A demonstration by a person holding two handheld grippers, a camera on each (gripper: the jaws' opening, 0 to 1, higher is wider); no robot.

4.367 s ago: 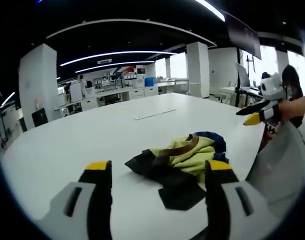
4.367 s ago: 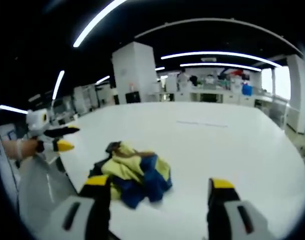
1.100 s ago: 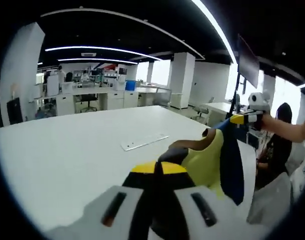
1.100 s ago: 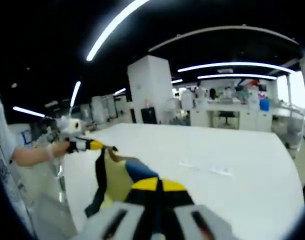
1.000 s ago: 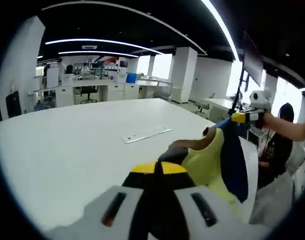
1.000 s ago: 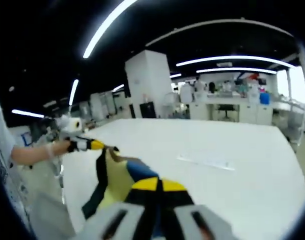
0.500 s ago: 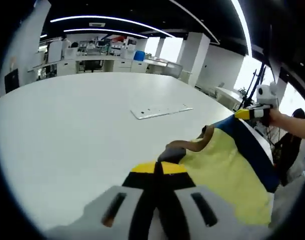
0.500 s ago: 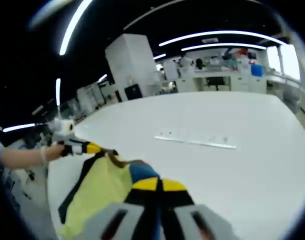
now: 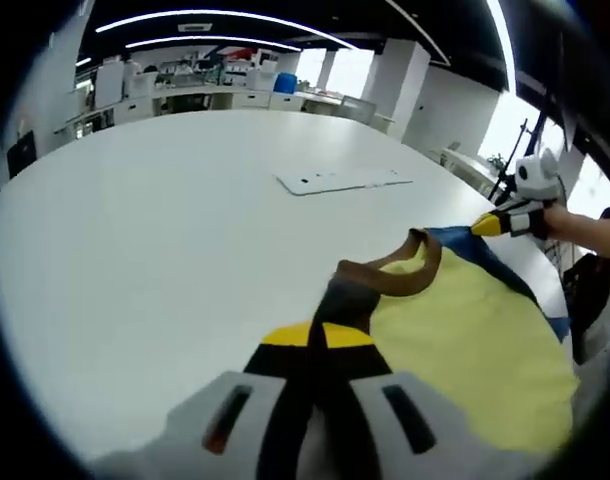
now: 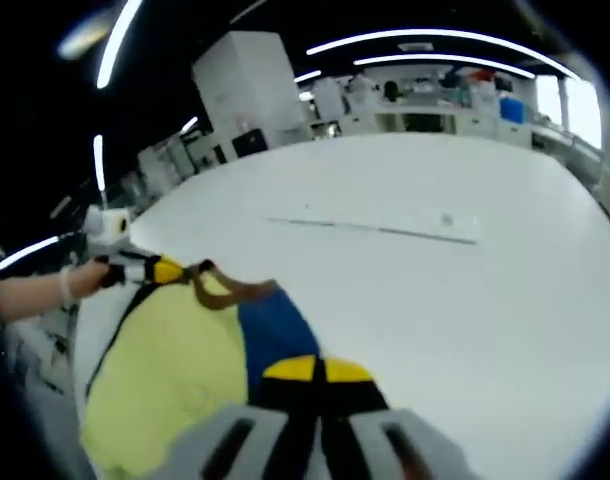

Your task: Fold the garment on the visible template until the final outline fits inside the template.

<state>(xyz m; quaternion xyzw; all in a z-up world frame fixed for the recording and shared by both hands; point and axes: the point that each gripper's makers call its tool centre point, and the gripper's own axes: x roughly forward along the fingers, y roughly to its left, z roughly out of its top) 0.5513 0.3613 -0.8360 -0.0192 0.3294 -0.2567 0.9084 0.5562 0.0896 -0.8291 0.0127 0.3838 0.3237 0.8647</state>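
A broad white table point(image 9: 135, 230) fills most of both views, its top bare apart from the things named here, and behind it lies an open office with white columns, desks and long ceiling light strips. The garment point(image 9: 465, 340), mostly yellow with a blue panel, a brown collar band and dark edging, is stretched between the two grippers near the table's close edge, over the tabletop; whether its lower part touches the surface cannot be told. In the left gripper view the yellow cloth spreads to the right of the jaws, the brown collar curving from the jaw tips toward the far corner. In the right gripper view the garment point(image 10: 175, 370) spreads to the left of the jaws, the blue panel running up from the tips to the collar. A thin, pale flat strip point(image 9: 343, 181) lies farther out on the table, well apart from the garment; it also shows in the right gripper view as a long narrow strip point(image 10: 385, 226). The left gripper point(image 9: 318, 337) has its yellow-tipped jaws pressed together on the dark collar end of the garment. The right gripper point(image 10: 319, 371) has its jaws likewise closed on the blue part. Each gripper also appears in the other's view, held in a hand and pinching a corner of the cloth.
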